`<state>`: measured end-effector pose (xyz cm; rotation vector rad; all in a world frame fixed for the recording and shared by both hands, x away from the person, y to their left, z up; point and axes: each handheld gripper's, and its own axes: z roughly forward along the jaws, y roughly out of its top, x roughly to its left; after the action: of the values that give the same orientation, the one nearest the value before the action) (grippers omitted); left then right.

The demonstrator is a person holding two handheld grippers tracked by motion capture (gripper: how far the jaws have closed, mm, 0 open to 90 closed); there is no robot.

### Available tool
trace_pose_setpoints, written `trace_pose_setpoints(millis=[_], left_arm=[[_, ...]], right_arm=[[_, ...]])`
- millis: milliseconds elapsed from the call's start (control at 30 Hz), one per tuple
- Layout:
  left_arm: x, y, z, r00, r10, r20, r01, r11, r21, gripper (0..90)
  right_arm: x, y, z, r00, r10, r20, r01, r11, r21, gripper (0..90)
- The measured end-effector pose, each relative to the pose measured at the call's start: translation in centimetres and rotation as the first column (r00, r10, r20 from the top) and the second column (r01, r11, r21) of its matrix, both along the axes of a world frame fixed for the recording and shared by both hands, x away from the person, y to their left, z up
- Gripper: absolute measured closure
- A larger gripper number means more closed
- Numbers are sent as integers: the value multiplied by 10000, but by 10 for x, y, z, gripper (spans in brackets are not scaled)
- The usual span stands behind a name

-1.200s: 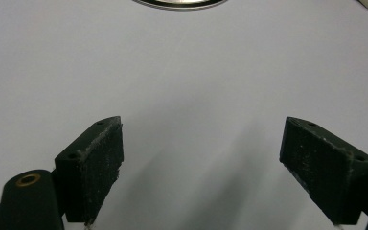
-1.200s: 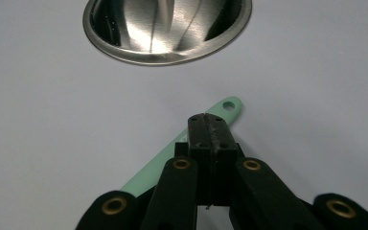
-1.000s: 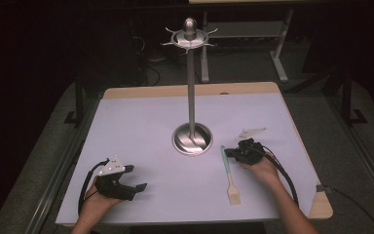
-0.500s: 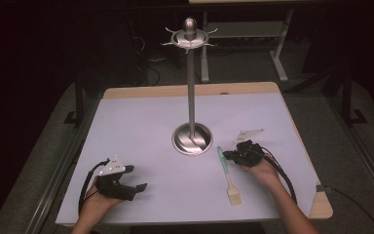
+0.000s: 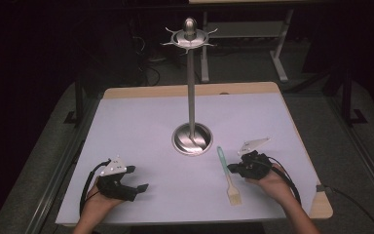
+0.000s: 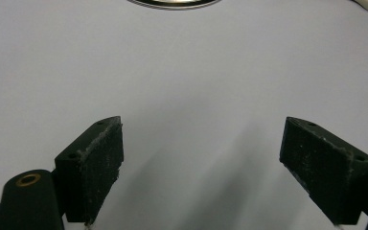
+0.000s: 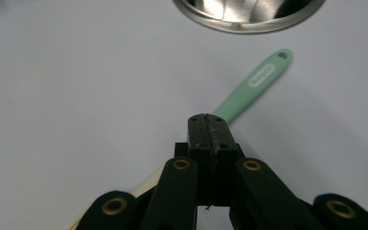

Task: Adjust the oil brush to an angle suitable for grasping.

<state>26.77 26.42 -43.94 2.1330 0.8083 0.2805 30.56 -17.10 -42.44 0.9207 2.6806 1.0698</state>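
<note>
Two hand-held grippers are in play over a white worktop (image 5: 141, 126). The right hand-held gripper (image 5: 230, 168) sits low beside a brush (image 5: 228, 174) with a green handle and pale bristles; in the right gripper view its jaws are pressed together with nothing seen between them, and the green handle (image 7: 251, 85) runs out from behind their tip toward the stand's base (image 7: 249, 14). Whether the jaws touch the handle cannot be told. The left hand-held gripper (image 5: 139, 187) rests near the front left of the worktop, jaws spread wide and empty, well apart from the brush.

The brush lies flat, just in front and to the right of the steel stand (image 5: 192, 87), bristles toward the person, hanging hole toward the base. The stand carries hooks at its top.

Judgement: the step in hand is taking up the brush, likely for hanging. To do it well, the right jaws need to part, straddle the handle across its width near mid-length, then close squarely. Gripping too near the hole end would block the hook; too near the bristles would let the handle droop.

Writing: a small white label shows on the handle near the hole; its text is too small to read. No other markings are legible.
</note>
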Motion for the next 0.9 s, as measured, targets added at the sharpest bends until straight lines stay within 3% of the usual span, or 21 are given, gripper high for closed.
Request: trace_pose_setpoints(millis=[300, 567, 900], left_arm=[[0, 1, 0, 10000, 16, -2, -16, 10000, -14, 148], [-2, -1, 1, 10000, -17, -4, 17, 10000, -2, 148], [-1, 0, 0, 10000, -11, -51, 11, 10000, 31, 148]], right_arm=[[-19, 8, 1, 9980, 392, -506, -400, 9991, -145, 900], [-24, 15, -5, 9951, 622, -768, -652, 9971, -381, 900], [-26, 23, -8, 9947, 704, -747, -771, 9928, -920, 900]])
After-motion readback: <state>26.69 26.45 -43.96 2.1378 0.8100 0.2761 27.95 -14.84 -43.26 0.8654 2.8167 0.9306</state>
